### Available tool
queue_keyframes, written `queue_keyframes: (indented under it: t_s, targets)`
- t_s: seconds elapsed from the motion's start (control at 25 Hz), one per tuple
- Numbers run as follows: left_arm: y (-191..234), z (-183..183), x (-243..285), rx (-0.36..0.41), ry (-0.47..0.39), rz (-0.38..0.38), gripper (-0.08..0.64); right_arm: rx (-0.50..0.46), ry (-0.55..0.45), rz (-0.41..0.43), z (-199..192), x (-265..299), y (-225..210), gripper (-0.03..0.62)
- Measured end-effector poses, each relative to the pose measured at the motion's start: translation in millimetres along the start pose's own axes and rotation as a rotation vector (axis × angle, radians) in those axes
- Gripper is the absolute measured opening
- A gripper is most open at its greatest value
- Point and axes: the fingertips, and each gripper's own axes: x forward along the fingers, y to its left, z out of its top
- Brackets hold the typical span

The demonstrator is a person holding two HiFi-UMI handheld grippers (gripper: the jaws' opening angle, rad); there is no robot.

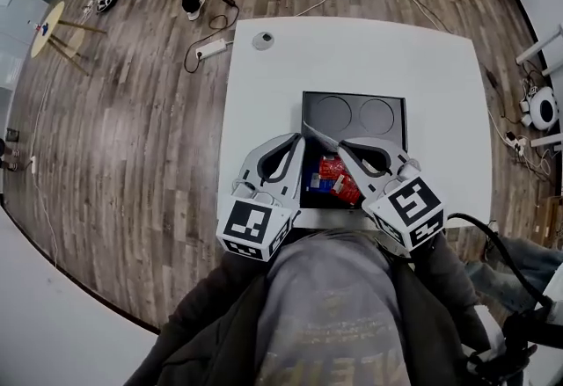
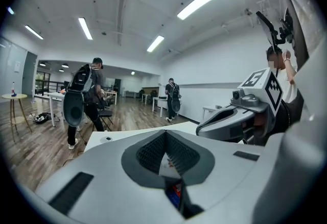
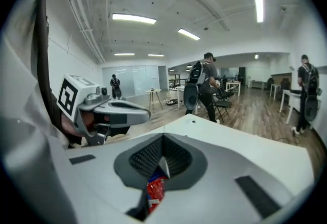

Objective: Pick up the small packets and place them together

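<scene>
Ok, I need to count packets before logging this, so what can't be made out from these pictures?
- Packet count: in the head view the left gripper and right gripper cover part of the red packets in the black tray.
- Packet print: too small in every view.
- Whether either gripper pinches a packet: the gripper views show only a pale sliver between shut jaws.
</scene>
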Motion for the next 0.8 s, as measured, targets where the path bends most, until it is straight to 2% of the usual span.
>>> queue_keyframes:
  t_s: [0.24,0.44,0.6,0.8]
  targets:
    - [22.2,5.2,-2.5,-0.007,-0.009,0.048,0.002,0.097,-0.015,0.067,16.7,19.3,-14.3,0.005]
    - [31.9,-3.4,4.8,-0.029,0.019,0.06,0.002,0.159,0.027,0.066,2.9,38.0,-35.8,0.005]
    - [34.9,-11.2,13.2,-0.046,0.049,0.05,0.002,0.203,0.063,0.017,-12.0,49.5,-61.1,0.005]
    - [41.7,-25.0,19.6,-0.068,0.081,0.049,0.002,0.207,0.142,-0.066,-36.1,65.2,-89.6,0.005]
